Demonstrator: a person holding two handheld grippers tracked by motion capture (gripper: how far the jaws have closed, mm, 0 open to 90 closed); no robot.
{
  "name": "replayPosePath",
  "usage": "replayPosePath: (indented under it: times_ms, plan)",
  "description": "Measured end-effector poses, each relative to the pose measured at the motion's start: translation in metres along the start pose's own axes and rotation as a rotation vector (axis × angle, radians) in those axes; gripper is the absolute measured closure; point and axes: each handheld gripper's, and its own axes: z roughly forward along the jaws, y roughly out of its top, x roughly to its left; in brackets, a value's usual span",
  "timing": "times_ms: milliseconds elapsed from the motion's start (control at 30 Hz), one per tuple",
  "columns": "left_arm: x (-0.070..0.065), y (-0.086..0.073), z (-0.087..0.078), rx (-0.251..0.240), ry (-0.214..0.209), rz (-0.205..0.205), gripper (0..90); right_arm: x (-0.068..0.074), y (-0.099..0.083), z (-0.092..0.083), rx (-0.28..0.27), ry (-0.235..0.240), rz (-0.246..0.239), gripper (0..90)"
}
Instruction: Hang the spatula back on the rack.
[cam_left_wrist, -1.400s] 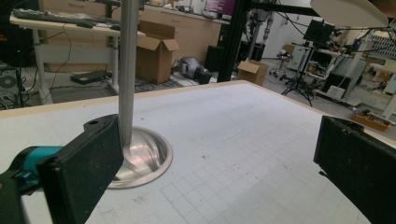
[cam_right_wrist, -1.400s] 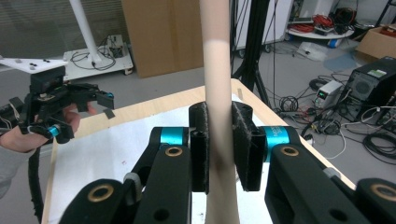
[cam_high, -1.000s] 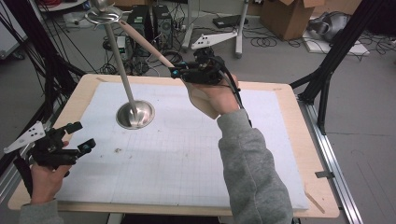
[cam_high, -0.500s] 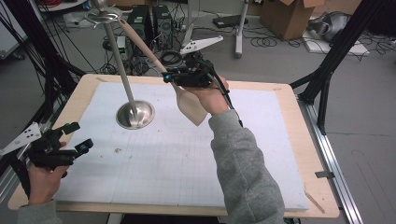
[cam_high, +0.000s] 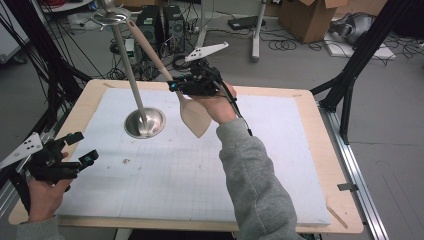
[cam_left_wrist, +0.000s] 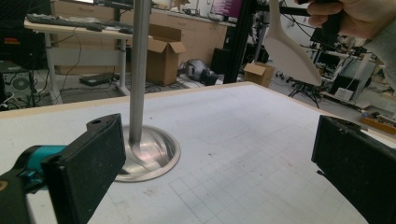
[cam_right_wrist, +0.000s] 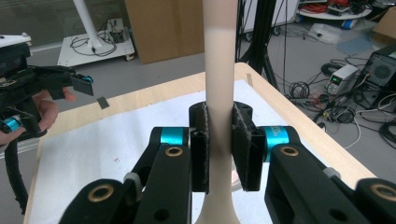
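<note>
since half a second ago the right gripper (cam_high: 175, 86) has carried the pale spatula (cam_high: 192, 114) a little nearer the metal stand's pole (cam_high: 131, 75), while the left gripper (cam_high: 80, 148) has stayed put at the near left corner of the table. in the right gripper view the two black jaws are pressed against either side of the spatula's handle (cam_right_wrist: 219, 70), which rises straight up between them and runs out of the top of the picture. seen from the high view, the handle slants up and to the left toward the ring (cam_high: 111, 17) at the top of the stand, and the broad blade hangs down, lifted clear of the white gridded mat (cam_high: 200, 165), just right of the stand's round base (cam_high: 145, 123). whether the handle touches the ring cannot be told. the person's right hand (cam_high: 214, 102), in a grey sleeve, reaches over the middle of the table. the left gripper's jaws stand wide apart with nothing between them, held low over the mat's left edge. its own view looks across the mat at the base (cam_left_wrist: 149, 151) and pole, with the blade (cam_left_wrist: 290, 46) hanging high at the far right. the mat lies on a wooden tabletop (cam_high: 345, 200).
</note>
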Motion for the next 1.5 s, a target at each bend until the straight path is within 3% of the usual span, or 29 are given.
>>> replayPosePath:
  times_ms: [700, 1500]
  plan:
    - [-0.003, 0.0, -0.007, 0.001, 0.008, 0.008, 3.2, -0.002, -0.003, 0.037, 0.018, 0.025, 0.005, 78.8]
    - [-0.005, -0.004, -0.01, 0.017, 0.017, 0.004, 3.2, -0.002, -0.004, 0.067, 0.002, 0.033, 0.012, 78.7]
